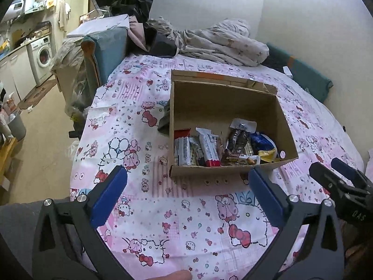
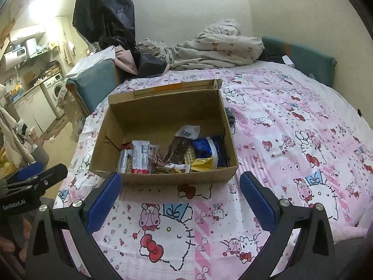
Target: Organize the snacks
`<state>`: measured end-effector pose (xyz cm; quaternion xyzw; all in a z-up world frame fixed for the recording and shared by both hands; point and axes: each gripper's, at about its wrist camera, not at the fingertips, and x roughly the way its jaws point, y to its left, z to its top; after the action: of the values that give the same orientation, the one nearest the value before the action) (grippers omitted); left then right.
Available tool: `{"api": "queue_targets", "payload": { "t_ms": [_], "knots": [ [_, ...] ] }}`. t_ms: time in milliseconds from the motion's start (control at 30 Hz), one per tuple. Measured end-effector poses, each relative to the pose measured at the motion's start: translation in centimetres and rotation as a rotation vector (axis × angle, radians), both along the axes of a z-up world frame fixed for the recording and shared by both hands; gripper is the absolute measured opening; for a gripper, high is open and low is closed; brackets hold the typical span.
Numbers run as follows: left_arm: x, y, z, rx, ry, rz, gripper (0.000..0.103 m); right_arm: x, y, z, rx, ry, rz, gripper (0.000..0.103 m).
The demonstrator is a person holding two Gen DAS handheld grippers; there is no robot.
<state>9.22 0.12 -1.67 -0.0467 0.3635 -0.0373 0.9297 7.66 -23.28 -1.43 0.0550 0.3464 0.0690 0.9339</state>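
An open cardboard box (image 1: 205,107) (image 2: 149,112) sits on a bed with a pink cartoon-print sheet (image 1: 163,221) (image 2: 291,140). Several wrapped snacks (image 1: 223,147) (image 2: 172,156) lie along its near side: white and red bars at left, a brown pack in the middle, blue and yellow packs at right. My left gripper (image 1: 187,196) is open and empty, just short of the box's near wall. My right gripper (image 2: 180,197) is open and empty, also just short of the box. Each gripper shows at the edge of the other's view: the right one (image 1: 335,175), the left one (image 2: 35,175).
A crumpled blanket (image 1: 221,39) (image 2: 216,44) and dark clothes lie at the head of the bed. A dark cloth (image 1: 164,119) lies beside the box. Teal cushions line the wall. A kitchen area with a washing machine (image 1: 43,54) is at the left.
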Motion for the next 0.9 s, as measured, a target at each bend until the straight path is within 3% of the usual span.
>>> {"api": "queue_targets", "payload": {
  "t_ms": [900],
  "knots": [
    [-0.06,-0.11,-0.06,-0.004,0.005,0.002,0.103,-0.08,-0.34,0.18,-0.002,0.008,-0.011,0.103]
  ]
}}
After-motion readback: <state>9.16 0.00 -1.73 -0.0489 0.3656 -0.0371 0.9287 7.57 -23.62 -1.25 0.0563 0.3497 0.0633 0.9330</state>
